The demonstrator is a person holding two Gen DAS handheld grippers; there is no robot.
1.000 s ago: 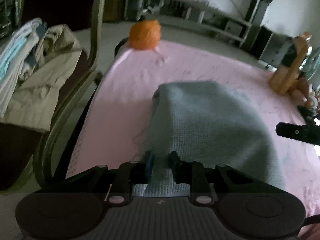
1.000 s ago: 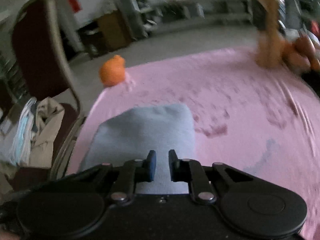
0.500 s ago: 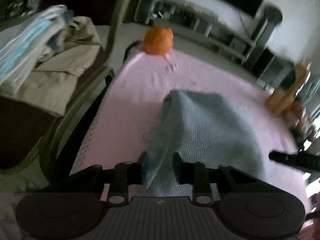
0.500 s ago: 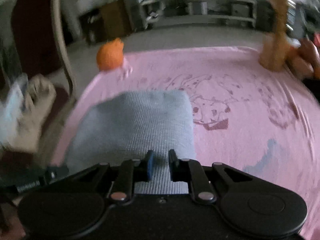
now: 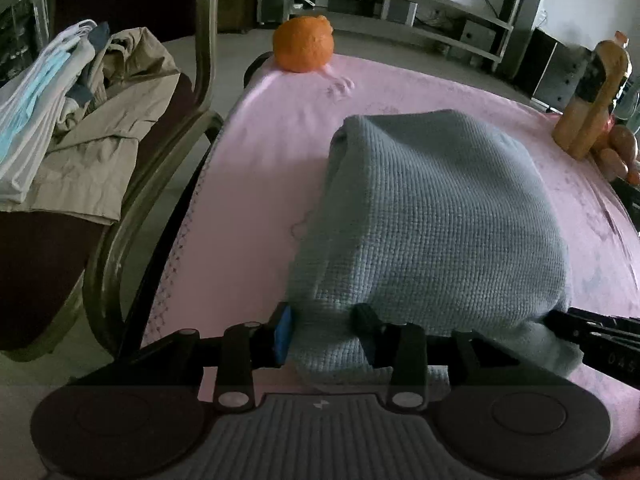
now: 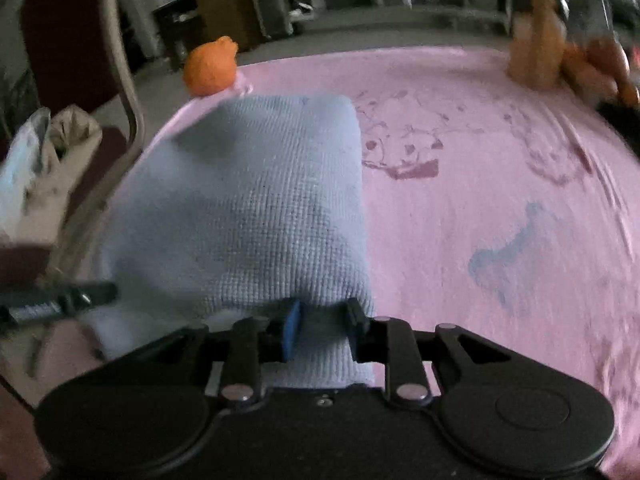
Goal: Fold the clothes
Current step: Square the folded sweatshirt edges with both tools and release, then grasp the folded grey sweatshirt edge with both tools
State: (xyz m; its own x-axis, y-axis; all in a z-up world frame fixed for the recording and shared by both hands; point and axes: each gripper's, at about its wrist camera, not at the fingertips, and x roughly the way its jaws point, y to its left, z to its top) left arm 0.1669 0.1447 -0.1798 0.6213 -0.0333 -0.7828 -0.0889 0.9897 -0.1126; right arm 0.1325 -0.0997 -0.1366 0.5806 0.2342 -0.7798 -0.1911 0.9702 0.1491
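Left wrist view: an orange [image 5: 303,49] sits beyond the folded grey knit sweater [image 5: 432,216] on the pink sheet [image 5: 256,168]; clothes pile [image 5: 76,120] on a chair leftward. Both the left gripper [image 5: 326,334] and right gripper [image 6: 319,330] pinch its near hem, now lifted higher than before.

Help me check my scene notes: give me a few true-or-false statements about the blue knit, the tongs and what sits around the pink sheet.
1. Both tongs have blue knit cloth between their jaws. True: left tongs, right tongs.
2. The orange fruit lies on top of the knit. False: it sits apart, at the pink sheet's far corner.
3. Clothes are piled on the chair. True.
4. The knit is spread out in a single flat layer. False: it is bunched into a folded bundle.
5. The bottle lies on its side. False: it stands upright.
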